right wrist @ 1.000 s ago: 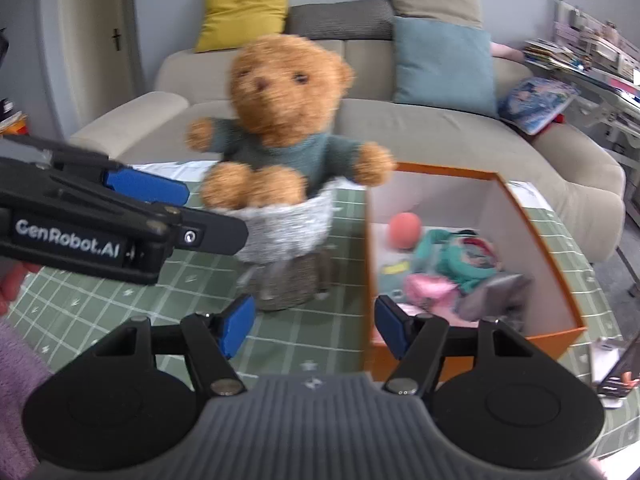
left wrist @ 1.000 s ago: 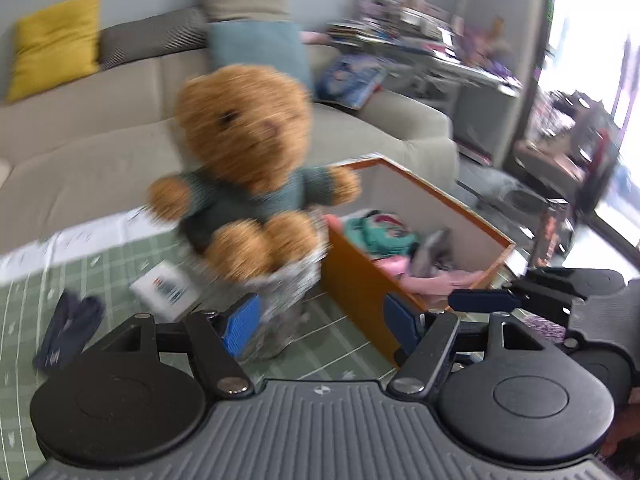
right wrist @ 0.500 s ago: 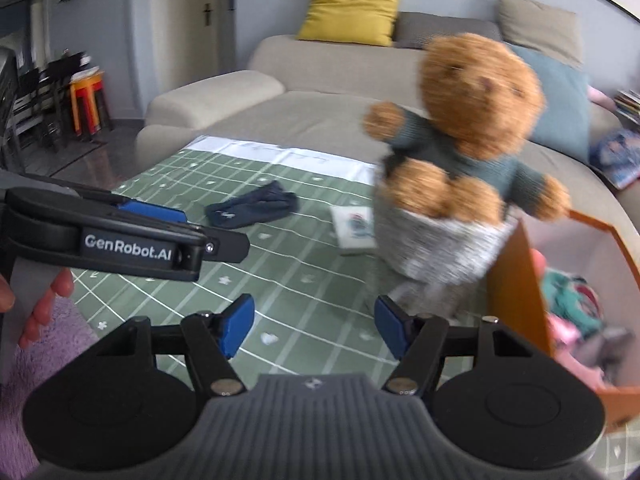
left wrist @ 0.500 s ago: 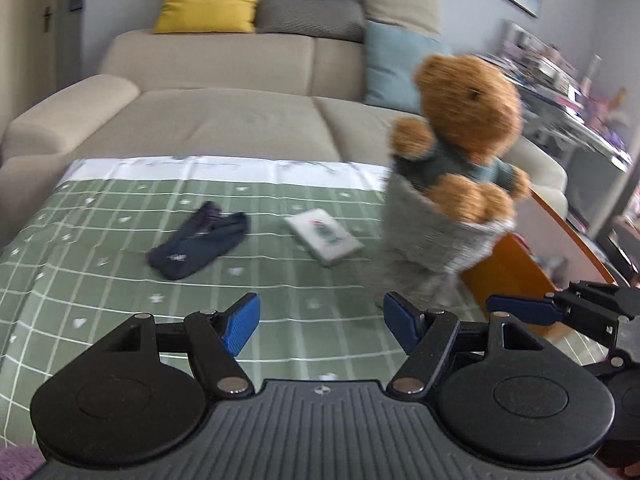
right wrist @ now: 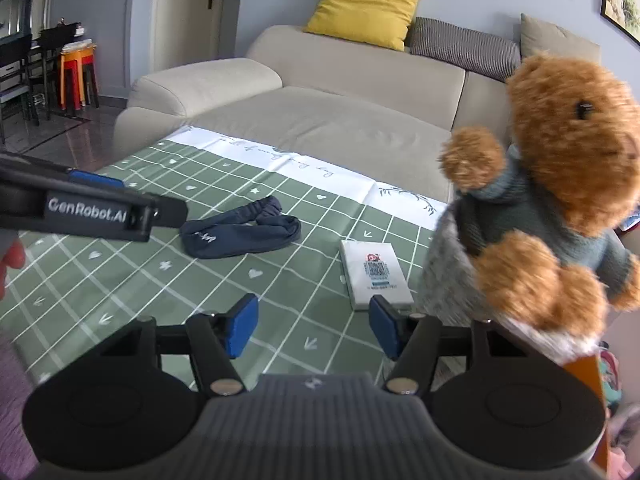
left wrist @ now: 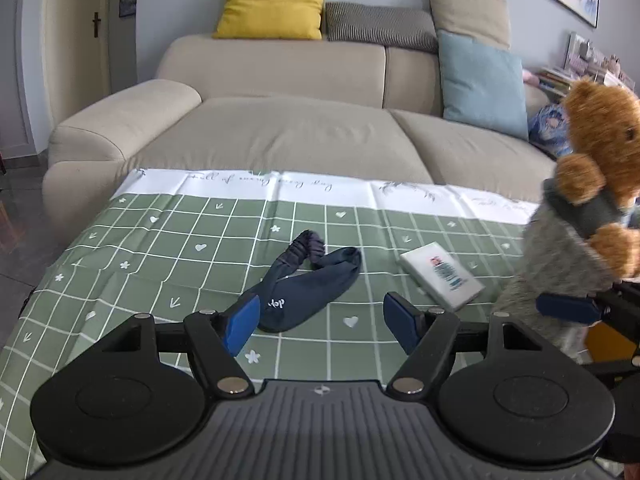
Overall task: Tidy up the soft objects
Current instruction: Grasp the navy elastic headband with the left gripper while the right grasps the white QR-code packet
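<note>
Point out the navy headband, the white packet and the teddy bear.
navy headband point(left wrist: 308, 292): left wrist view, on its wide flat band.
white packet point(right wrist: 376, 276): right wrist view, on its printed label.
teddy bear point(right wrist: 560, 152): right wrist view, on its head.

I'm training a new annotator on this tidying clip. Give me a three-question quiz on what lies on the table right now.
1. True or false: the dark navy fabric sock lies flat on the green checked tablecloth, held by neither claw.
2. Which item lies between the sock and the brown plush teddy bear in a teal sweater? A) a yellow cushion B) a white rectangular packet C) an orange box
3. Fill in: the bear sits in a fuzzy ____ fabric pouch.

Key: 1 true. 2 B, the white rectangular packet. 3 grey.
</note>
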Available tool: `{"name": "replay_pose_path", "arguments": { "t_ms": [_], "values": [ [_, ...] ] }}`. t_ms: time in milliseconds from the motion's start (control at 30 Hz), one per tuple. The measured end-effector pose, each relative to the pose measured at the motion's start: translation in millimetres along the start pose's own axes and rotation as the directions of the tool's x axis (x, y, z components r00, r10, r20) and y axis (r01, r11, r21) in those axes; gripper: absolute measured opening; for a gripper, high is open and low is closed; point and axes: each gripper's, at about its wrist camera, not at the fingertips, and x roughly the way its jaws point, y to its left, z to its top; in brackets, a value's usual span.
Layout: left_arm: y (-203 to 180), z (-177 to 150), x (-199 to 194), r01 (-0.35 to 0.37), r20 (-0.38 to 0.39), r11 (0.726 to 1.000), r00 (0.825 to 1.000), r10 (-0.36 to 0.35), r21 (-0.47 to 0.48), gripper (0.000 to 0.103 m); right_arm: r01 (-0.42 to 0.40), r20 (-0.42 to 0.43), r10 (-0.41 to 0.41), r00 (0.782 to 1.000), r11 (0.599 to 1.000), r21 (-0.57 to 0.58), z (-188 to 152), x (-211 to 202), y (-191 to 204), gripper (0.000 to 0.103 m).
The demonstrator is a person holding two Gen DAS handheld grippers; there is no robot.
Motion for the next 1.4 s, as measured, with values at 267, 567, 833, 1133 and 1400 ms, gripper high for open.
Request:
{"name": "replay_pose_path", "arguments": {
  "t_ms": [267, 567, 833, 1133, 1400],
  "values": [
    [21, 0, 65, -0.021, -0.065, 0.999, 0.998, 0.024, 0.033, 0.086, 0.075, -0.05, -0.074, 0.996, 0.997, 0.003, 14, 72, -1, 0.056],
    [43, -5, 118, -0.036, -0.134, 0.999, 0.99, 0.039, 0.023, 0.086, 0.15, -0.07, -0.149, 0.986, 0.989, 0.003, 21, 134, -1, 0.057],
    [43, -5, 136, -0.011, -0.13, 1.0, 0.991, 0.011, 0.0, 0.086, 0.214, -0.048, -0.211, 0.976, 0.972, 0.096, 22, 170, -10, 0.073],
    [32, -7, 141, -0.031, -0.1, 0.999, 0.994, 0.035, 0.039, 0.058, 0.325, -0.121, -0.306, 0.944, 0.922, 0.21, 17, 199, -19, 0.075],
    [19, -9, 140, -0.043, -0.091, 0.995, 0.995, 0.051, 0.089, 0.013, 0.298, -0.083, -0.288, 0.954, 0.941, 0.157, 13, 197, -13, 0.033]
  ]
}}
